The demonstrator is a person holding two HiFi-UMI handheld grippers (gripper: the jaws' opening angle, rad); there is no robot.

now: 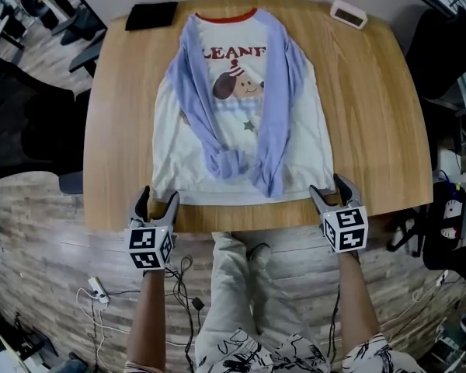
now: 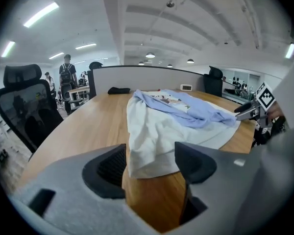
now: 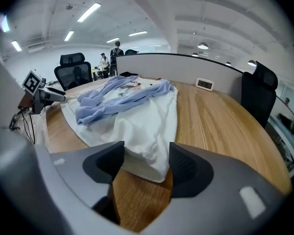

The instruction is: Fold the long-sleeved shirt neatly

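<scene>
shirt lies flat on the table, crossed sleeves hiding part of the print; left gripper and right gripper both spread around its bottom corners, nothing clamped

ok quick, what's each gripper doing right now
Left gripper: open, shirt hem corner between its jaws.
Right gripper: open, other hem corner between its jaws.

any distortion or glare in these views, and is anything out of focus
Head view: wide-angle bend curves the table edges; even light, shirt sharp. Left gripper view: fisheye, black corners, bright ceiling lamps, left gripper slightly soft up close. Right gripper view: same fisheye and dark rim, only a mild sheen on the table.
</scene>
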